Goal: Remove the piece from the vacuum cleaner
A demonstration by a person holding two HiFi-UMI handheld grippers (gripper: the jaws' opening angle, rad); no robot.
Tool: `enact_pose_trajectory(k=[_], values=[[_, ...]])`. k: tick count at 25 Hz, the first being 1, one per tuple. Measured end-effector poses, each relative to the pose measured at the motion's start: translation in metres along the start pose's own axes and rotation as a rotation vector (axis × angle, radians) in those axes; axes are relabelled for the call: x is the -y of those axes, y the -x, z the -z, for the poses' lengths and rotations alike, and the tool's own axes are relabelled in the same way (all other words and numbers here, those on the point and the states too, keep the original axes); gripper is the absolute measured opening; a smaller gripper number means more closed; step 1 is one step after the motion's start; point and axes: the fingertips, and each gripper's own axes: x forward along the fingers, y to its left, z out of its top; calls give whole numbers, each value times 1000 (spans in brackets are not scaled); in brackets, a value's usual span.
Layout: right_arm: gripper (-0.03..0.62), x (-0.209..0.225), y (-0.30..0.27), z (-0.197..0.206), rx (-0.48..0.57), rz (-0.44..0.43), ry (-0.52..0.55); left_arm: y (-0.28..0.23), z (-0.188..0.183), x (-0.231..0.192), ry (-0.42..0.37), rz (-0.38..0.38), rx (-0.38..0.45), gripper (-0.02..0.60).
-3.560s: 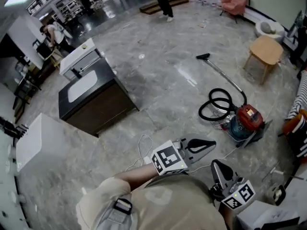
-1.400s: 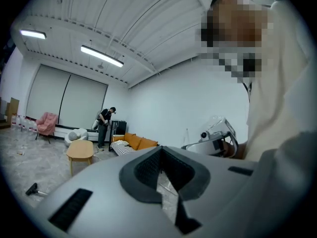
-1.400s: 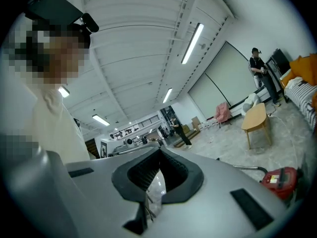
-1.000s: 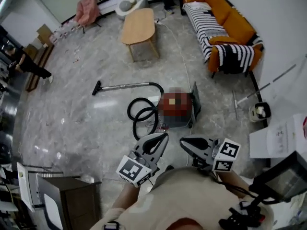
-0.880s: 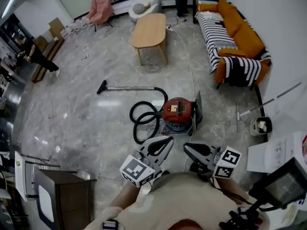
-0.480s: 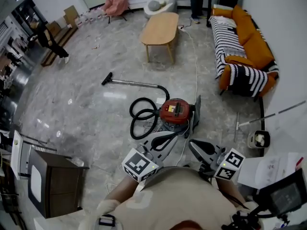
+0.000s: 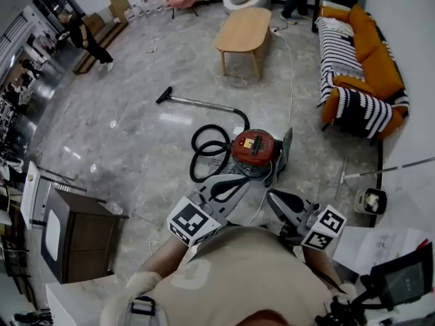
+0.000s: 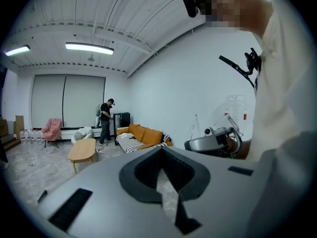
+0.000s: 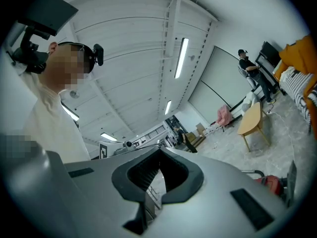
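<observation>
A red canister vacuum cleaner [image 7: 255, 148] sits on the marble floor, its black hose [image 7: 207, 153] coiled at its left. A metal wand [image 7: 207, 104] runs from it to a floor nozzle [image 7: 163, 95]. A flat dark panel [image 7: 286, 148] stands up at its right side. My left gripper [image 7: 241, 180] is shut and empty, its tip just short of the canister's near side. To the right, my right gripper [image 7: 273, 196] is also shut and empty. Both gripper views look up into the room: left gripper [image 8: 161, 152], right gripper [image 9: 159, 153], with the vacuum cleaner [image 9: 271, 182] low at the right.
A white cord [image 7: 289, 80] trails across the floor toward a wooden coffee table [image 7: 243, 31]. An orange sofa with striped throws [image 7: 353, 73] lines the right wall. A mop bucket [image 7: 369, 201] stands at the right, a dark cabinet [image 7: 71, 233] at the left. People stand far off.
The head view has swung and moved closer, so the vacuum cleaner now lies just beyond the gripper tips. Both grippers stay shut and empty in front of the person.
</observation>
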Motion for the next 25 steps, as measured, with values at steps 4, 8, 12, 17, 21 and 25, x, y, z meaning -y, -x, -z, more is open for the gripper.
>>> enact_pose_trajectory(k=[4,8,12,17,21,25], values=[[2,4,-7,-2,-20,-27,-7,-1,0,-9,-9,-28,-27,3],[2,8,-17,13,-69,-68,-48,10,10,-20,17,-76,-46,3],[2,5,-39,17,-114,-115,-7,18,21,-38,6,-109,-52,3],[2,12,-62,20,-177,-77,110,10,32,-68,38,-72,-17,3],[2,36,-79,10,-171,24,130,-5,24,-103,50,-4,29,3],[2,53,-114,2,-175,63,150,-9,13,-142,61,48,61,3]])
